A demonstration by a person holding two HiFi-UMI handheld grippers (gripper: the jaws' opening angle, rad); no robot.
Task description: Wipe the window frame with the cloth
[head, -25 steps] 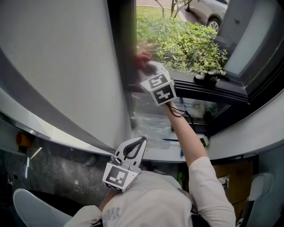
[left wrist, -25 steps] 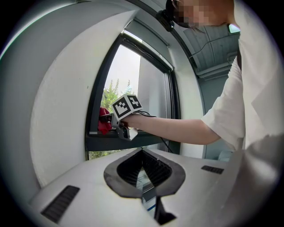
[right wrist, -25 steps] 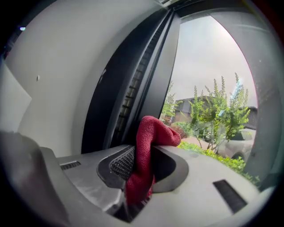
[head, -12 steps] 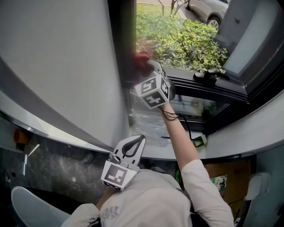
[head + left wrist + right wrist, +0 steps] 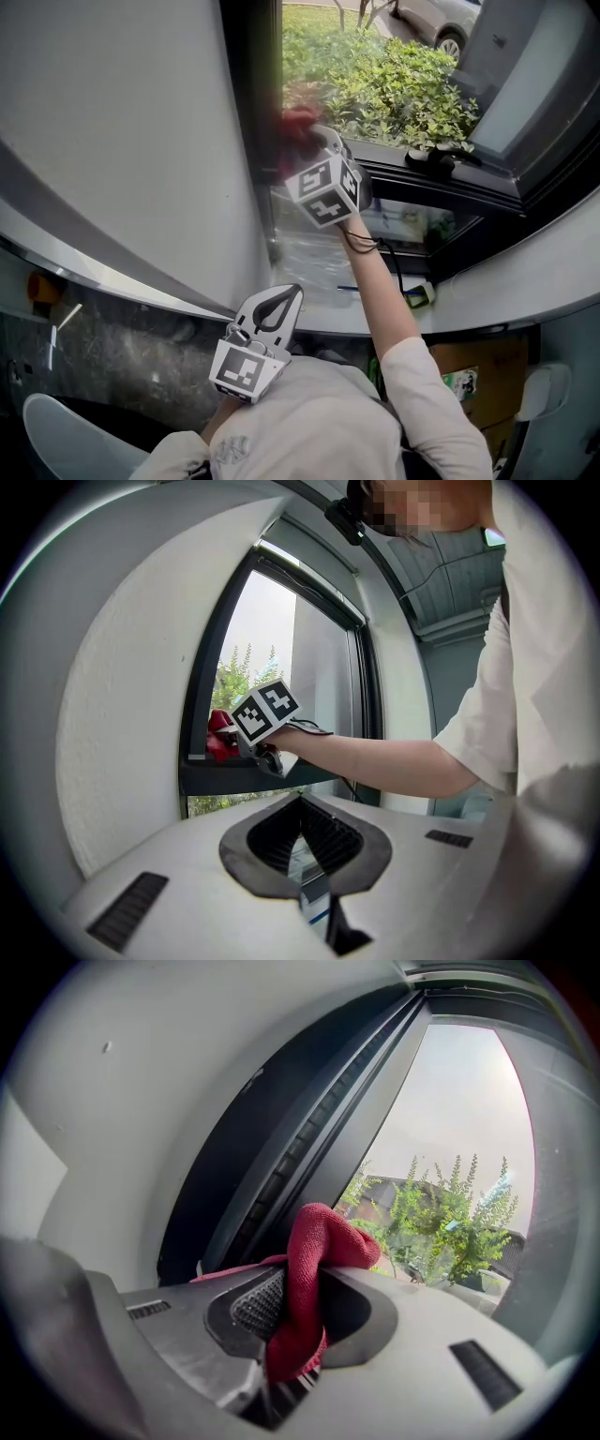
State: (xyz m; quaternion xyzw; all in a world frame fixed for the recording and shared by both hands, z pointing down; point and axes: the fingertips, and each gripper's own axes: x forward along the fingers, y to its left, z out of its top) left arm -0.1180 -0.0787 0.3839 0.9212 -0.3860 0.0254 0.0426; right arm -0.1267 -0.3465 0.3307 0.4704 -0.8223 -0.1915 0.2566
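A red cloth (image 5: 319, 1241) is pinched in my right gripper (image 5: 305, 1288), which is shut on it. In the head view the right gripper (image 5: 307, 141) reaches up and holds the cloth (image 5: 298, 122) against the dark vertical window frame (image 5: 253, 112), near its lower corner. The left gripper view shows the same cloth (image 5: 218, 733) touching the frame (image 5: 202, 714). My left gripper (image 5: 292, 295) hangs low near the person's chest, shut, with nothing in it (image 5: 302, 808).
A white wall (image 5: 122, 122) lies left of the frame. The opened sash (image 5: 525, 94) with its handle (image 5: 433, 161) stands to the right. Green bushes (image 5: 403, 89) and a car are outside. Clear plastic (image 5: 314, 253) lies on the sill below.
My right gripper has shifted a little left and up along the frame with the cloth, and its marker cube has turned. The left gripper has barely moved.
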